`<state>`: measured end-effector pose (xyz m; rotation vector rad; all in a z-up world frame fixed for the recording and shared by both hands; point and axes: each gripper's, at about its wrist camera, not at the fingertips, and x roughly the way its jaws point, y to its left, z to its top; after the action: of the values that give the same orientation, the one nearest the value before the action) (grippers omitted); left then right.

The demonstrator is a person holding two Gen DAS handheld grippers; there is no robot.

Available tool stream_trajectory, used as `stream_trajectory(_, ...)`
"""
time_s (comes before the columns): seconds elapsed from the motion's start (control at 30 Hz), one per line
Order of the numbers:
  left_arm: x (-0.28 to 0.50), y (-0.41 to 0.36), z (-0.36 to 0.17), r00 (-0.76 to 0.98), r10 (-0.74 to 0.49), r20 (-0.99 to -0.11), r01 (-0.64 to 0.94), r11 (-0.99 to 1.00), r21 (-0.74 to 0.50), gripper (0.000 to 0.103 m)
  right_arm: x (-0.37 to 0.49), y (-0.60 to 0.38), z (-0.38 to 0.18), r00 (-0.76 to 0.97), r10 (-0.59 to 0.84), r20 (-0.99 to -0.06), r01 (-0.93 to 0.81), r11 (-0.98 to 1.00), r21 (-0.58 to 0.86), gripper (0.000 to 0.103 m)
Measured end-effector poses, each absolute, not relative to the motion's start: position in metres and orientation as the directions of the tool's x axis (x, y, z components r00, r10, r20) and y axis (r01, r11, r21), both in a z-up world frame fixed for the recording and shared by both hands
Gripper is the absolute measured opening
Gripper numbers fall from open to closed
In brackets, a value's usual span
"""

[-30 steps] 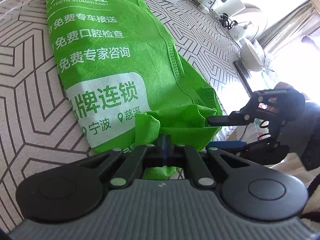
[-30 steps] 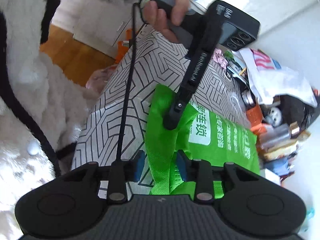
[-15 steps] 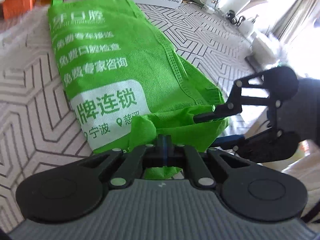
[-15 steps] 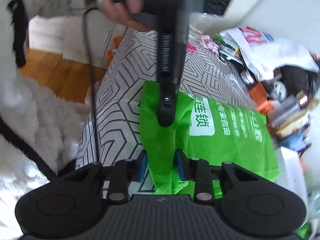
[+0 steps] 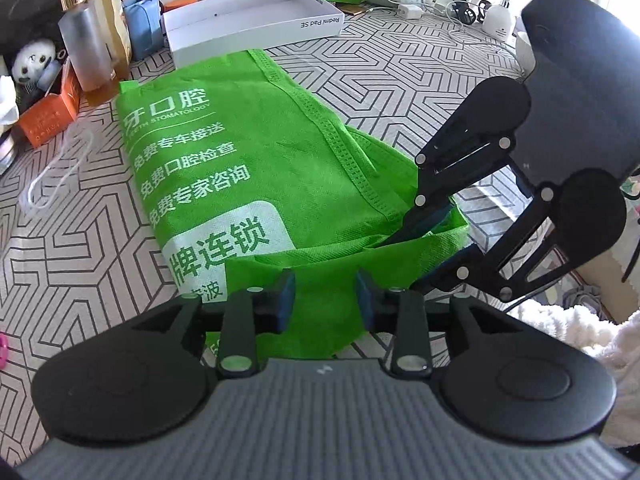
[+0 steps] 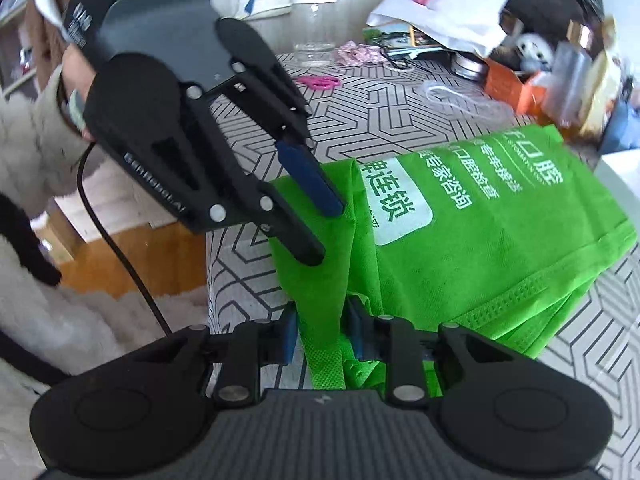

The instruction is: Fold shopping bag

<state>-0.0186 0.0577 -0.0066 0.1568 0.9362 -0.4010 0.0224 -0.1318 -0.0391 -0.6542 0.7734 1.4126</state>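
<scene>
- I am letting my left gripper (image 5: pixel 325 294) go: its jaws have just been opening, released around the shopping bag (image 5: pixel 256 168)'s turned-over hem.
- I am keeping my right gripper (image 6: pixel 323 330) closing on that same hem, pinning the fold while the bag is lying flat on the desk (image 5: pixel 68 240).

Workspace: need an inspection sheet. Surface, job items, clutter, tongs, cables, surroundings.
Surface: table under a black-and-white geometric cover.
Job's things: green shopping bag lying flat, print up, near edge lifted.
Clutter: white box tray, orange box, gold-capped bottle, panda toy, loose white cord.
Grippers: left tongs have just been opening, bag fabric between the pads, not pressed. Right tongs have just been closing and appear to pinch the bag's edge.
Cables: black cable hanging from the left tool; white charger lead at the far edge.
Surroundings: wooden floor, white fluffy fabric.
</scene>
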Motion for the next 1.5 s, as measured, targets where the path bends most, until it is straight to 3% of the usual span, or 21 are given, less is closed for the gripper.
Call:
stream_trajectory(0.03, -0.019, 0.057, -0.006, 0.530, -0.261, -0.806, 0.401, 0.915, -0.033, 0.043, 0.025, -0.133, -0.039, -0.012, 0.608, -0.794, -0.994, 0.079, 0.076, 0.027)
stream_trajectory(0.37, -0.027, 0.052, 0.002, 0.600, -0.197, -0.776, 0.426, 0.899, 0.102, 0.059, 0.079, -0.140, -0.046, -0.209, 0.635, -0.744, -0.874, 0.220, 0.434, 0.025)
stream_trajectory(0.43, -0.032, 0.053, 0.002, 0.642, -0.172, -0.747, 0.452, 0.872, 0.188, 0.072, 0.096, -0.143, -0.053, -0.272, 0.650, -0.710, -0.807, 0.248, 0.536, 0.024)
stream_trajectory(0.47, -0.036, 0.054, 0.001, 0.668, -0.158, -0.727, 0.454, 0.861, 0.229, 0.074, 0.104, -0.145, -0.057, -0.300, 0.657, -0.692, -0.772, 0.259, 0.581, 0.023)
stream_trajectory(0.63, -0.036, 0.058, -0.008, 0.634, -0.215, -0.742, 0.540, 0.811, 0.226, 0.075, 0.123, -0.148, -0.067, -0.366, 0.671, -0.646, -0.676, 0.286, 0.680, 0.022)
stream_trajectory(0.83, -0.038, 0.041, -0.028, 0.645, -0.159, -0.747, 0.588, 0.728, 0.352, 0.077, 0.126, -0.151, -0.071, -0.373, 0.680, -0.631, -0.659, 0.285, 0.697, 0.021)
stream_trajectory(1.1, -0.043, 0.037, -0.025, 0.664, -0.161, -0.730, 0.614, 0.675, 0.410, 0.077, 0.121, -0.153, -0.065, -0.341, 0.673, -0.656, -0.695, 0.290, 0.658, 0.022)
stream_trajectory(1.2, -0.044, 0.036, -0.019, 0.641, -0.168, -0.749, 0.615, 0.696, 0.371, 0.059, 0.131, -0.155, -0.073, -0.369, 0.688, -0.625, -0.618, 0.321, 0.718, 0.022)
stream_trajectory(1.4, -0.045, 0.025, -0.021, 0.648, -0.162, -0.744, 0.643, 0.639, 0.421, 0.058, 0.138, -0.152, -0.077, -0.399, 0.683, -0.612, -0.580, 0.329, 0.745, 0.021)
stream_trajectory(1.5, -0.029, 0.030, -0.023, 0.575, -0.201, -0.793, 0.675, 0.665, 0.320, 0.046, 0.139, -0.151, -0.076, -0.405, 0.674, -0.617, -0.582, 0.331, 0.743, 0.021)
